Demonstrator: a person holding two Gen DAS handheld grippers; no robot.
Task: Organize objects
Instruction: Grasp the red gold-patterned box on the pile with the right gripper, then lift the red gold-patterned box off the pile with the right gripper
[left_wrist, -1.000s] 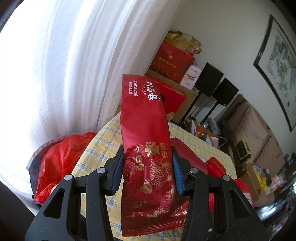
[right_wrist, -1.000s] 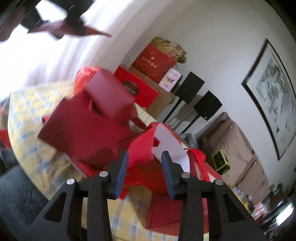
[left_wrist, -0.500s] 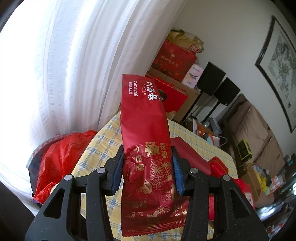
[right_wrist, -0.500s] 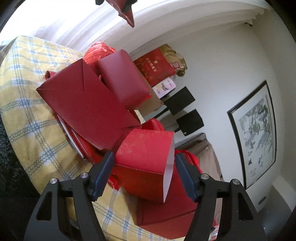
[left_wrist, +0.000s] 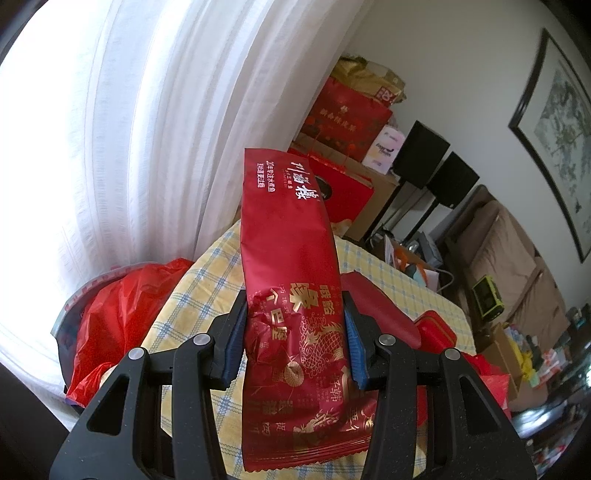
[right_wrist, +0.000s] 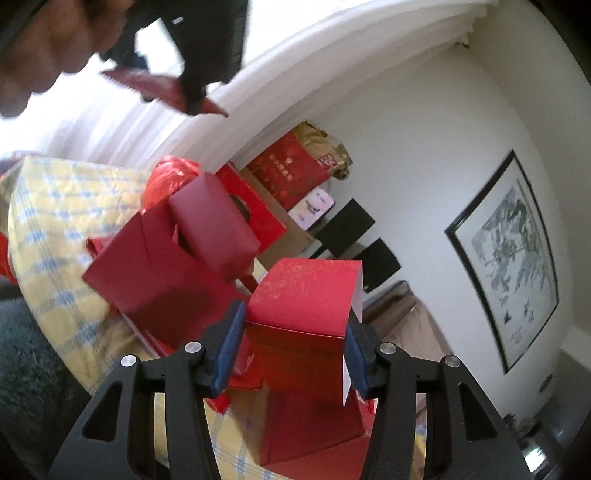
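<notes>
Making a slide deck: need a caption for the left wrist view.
Left gripper clamps a red snack packet above the checked tablecloth.

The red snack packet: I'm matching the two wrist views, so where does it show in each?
Left wrist: the packet fills the centre, upright, clamped between the left gripper's pads.
Right wrist: top left, blurred, the packet hangs above the table in the left gripper.
Shared landmark: the framed painting on the white wall.
</notes>
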